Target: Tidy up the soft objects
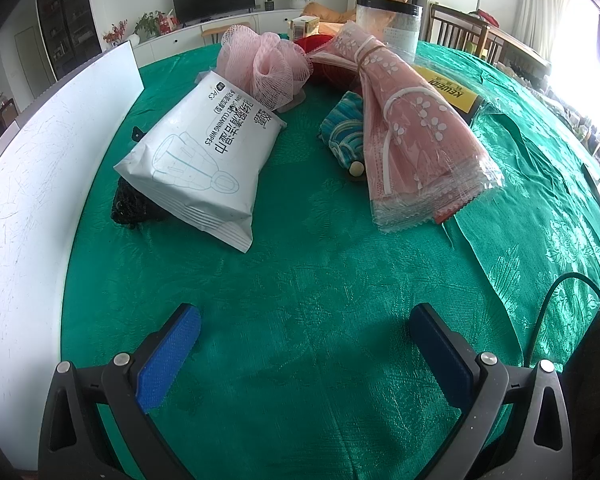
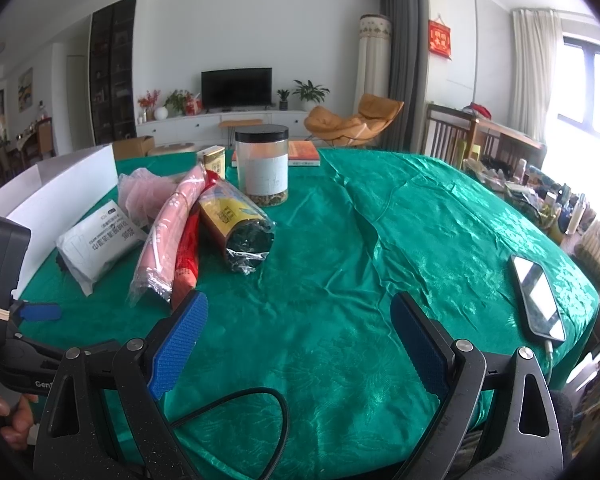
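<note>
Left gripper [image 1: 304,328] and right gripper [image 2: 298,316] both stand wide open and empty above the green tablecloth [image 1: 300,264]. The step in hand is approach: the wipes pack [image 1: 198,156], pink mesh sponge [image 1: 266,66] and pink wrapped cloth [image 1: 412,132] lie clustered ahead, beside the white tray [image 1: 28,184]. The next move calls for centring one item between the jaws before closing.

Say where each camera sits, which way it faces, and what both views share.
Left wrist: on the left gripper, low over the green tablecloth, facing the wipes pack; only its open fingers show.
Right wrist: on the right gripper, facing the jar; open fingers, a hand.
Shared: wipes pack, jar, pink mask packets.
</note>
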Demonstrator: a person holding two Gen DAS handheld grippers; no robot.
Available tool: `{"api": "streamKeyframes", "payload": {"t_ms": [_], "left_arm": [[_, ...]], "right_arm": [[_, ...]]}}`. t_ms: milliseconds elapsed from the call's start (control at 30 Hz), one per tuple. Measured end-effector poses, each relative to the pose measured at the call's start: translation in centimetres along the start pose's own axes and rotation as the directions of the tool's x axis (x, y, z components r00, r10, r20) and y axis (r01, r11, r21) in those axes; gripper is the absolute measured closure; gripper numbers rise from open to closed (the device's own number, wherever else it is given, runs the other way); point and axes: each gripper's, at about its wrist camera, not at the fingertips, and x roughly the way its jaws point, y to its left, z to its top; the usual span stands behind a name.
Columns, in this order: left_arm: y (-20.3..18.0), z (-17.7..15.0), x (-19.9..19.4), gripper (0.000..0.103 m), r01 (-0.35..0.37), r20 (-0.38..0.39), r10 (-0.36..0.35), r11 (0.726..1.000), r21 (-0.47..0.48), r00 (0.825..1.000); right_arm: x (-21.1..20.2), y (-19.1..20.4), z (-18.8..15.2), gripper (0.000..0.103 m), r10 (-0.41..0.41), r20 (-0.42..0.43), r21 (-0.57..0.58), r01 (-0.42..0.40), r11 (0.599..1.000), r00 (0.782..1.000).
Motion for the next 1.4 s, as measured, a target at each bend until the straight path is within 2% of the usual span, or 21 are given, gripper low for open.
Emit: {"api": "streamKeyframes", "payload": {"t_ms": [467, 767, 900, 967, 1167, 1267, 1333, 1400], "left_arm": [[0.0, -0.2, -0.2, 0.000, 0.006, -0.005, -0.005, 1.000, 0.010, 1.000], [0.8, -0.2, -0.5, 0.000, 0.033, -0.045, -0.031, 0.999, 0.043, 0.998], [2.8, -1.3, -2.0, 0.000, 0.101, -0.014, -0.101, 0.995, -0.003, 0.995], [4.0, -1.7, -2.9, 0.000, 0.115, 0.004, -0.115, 0.993, -0.025, 0.993], [6.3, -2.1, -5.5, 0.000, 0.086, 0.080, -0.084, 0.996, -0.029, 0.993], [6.7, -1.8, -6.3, 0.000, 0.081, 0.092, -0.079, 0.996, -0.025, 0.993], [6.9, -1.4, -6.5, 0.000, 0.082, 0.090, -0.080, 0.996, -0.021, 0.993], [6.9, -0.9, -6.5, 0.000, 0.082, 0.080, -0.080, 0.996, -0.020, 0.994]], "right_arm": [[0.0, 0.0, 0.1, 0.009, 0.000, -0.001, -0.001, 0.000, 1.000, 1.000], [0.1, 0.0, -0.1, 0.009, 0.007, -0.010, 0.028, -0.007, 1.000, 1.000], [0.0, 0.1, -0.6, 0.009, 0.025, -0.035, 0.047, -0.023, 0.999, 0.999], [0.3, 0.3, -0.8, 0.009, 0.061, -0.064, 0.055, -0.058, 0.997, 0.996], [1.5, -0.4, 0.7, 0.009, 0.193, -0.115, 0.128, -0.178, 0.976, 0.974], [4.3, -1.2, 3.3, 0.009, 0.202, -0.154, 0.155, -0.179, 0.972, 0.967], [7.7, -1.2, 5.4, 0.009, 0.219, -0.231, 0.139, -0.190, 0.972, 0.948], [10.4, -0.1, 7.1, 0.009, 0.262, -0.312, 0.110, -0.239, 0.965, 0.913]]}}
